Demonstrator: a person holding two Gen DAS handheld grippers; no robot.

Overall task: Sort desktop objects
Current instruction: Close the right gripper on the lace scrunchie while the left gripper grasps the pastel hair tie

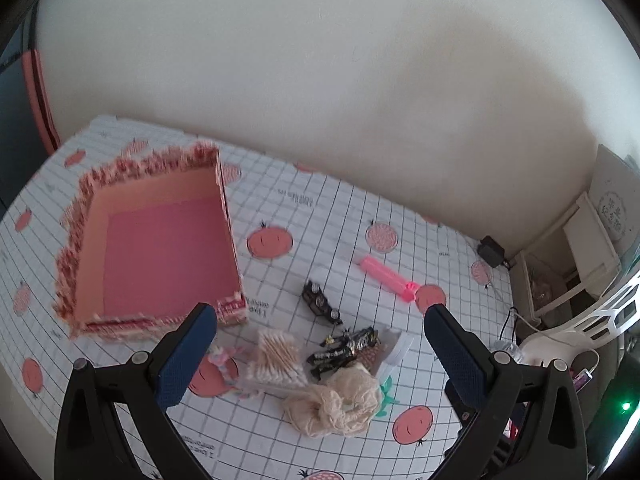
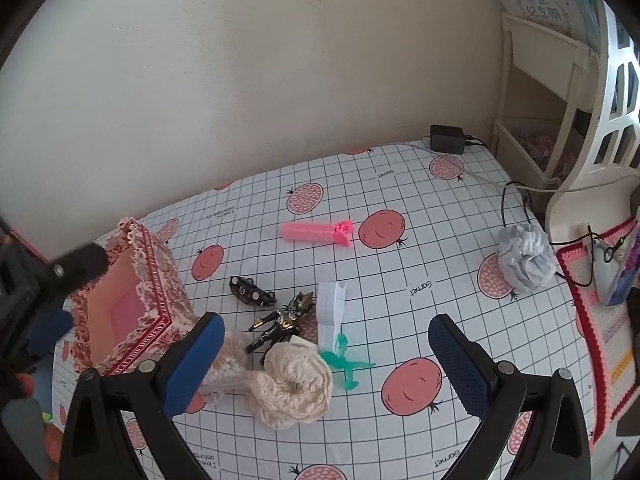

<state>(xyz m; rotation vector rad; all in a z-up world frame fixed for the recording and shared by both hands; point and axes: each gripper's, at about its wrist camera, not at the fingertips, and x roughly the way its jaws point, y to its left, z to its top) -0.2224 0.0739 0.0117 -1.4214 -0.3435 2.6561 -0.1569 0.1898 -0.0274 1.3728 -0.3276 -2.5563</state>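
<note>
A pink lace-edged box point(image 1: 160, 248) stands open and empty at the left; it also shows in the right wrist view point(image 2: 132, 304). A cluster lies before both grippers: a cream scrunchie point(image 1: 336, 404) point(image 2: 294, 380), a cotton-swab box point(image 1: 276, 356), a black-gold figure point(image 1: 344, 348) point(image 2: 280, 320), a black hair clip point(image 1: 320, 302) point(image 2: 250, 292), a white paper point(image 2: 332, 308) and a green stand point(image 2: 346, 362). A pink clip point(image 1: 388, 278) point(image 2: 316, 232) lies farther back. My left gripper point(image 1: 320, 344) and right gripper point(image 2: 326, 352) are open and empty above the cluster.
The table wears a white grid cloth with fruit prints point(image 2: 420, 280). A crumpled grey paper ball point(image 2: 526, 258) and a black charger point(image 2: 448, 139) with cables sit at the right. A white chair point(image 2: 592, 152) and shelf stand beyond the right edge. The left gripper's body point(image 2: 44, 280) shows beside the box.
</note>
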